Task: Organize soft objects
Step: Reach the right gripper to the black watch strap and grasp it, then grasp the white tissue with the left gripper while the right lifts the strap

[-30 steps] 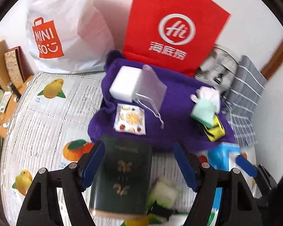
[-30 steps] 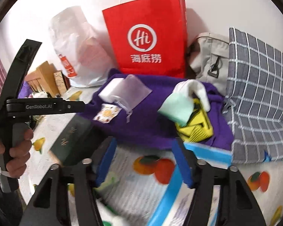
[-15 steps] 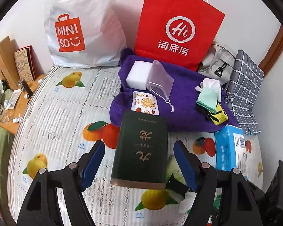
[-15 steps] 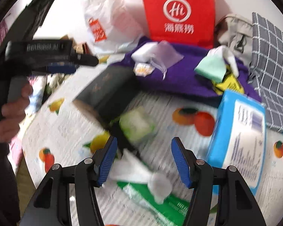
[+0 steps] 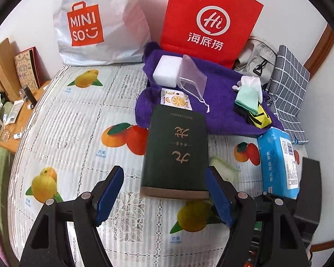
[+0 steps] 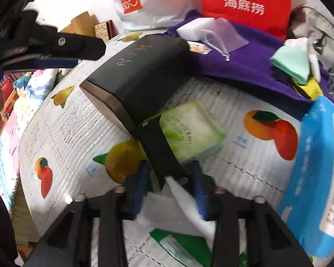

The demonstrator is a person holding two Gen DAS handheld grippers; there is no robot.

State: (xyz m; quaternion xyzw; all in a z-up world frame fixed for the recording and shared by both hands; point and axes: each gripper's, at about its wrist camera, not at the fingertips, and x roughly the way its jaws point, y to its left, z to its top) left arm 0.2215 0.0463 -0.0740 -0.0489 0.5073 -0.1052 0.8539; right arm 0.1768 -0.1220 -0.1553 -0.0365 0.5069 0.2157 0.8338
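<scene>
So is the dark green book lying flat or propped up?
Propped: the dark green book has its far end on the purple cloth, its near corner over a green packet.

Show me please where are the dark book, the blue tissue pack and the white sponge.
dark book (image 5: 178,146): left wrist view, front cover.
blue tissue pack (image 5: 276,162): left wrist view, top face.
white sponge (image 5: 167,71): left wrist view, top face.

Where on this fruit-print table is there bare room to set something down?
The left half of the tablecloth is bare, bordered by the Miniso bag, the green book and the purple cloth. The right side is crowded: tissue pack, green packet, socks.
</scene>
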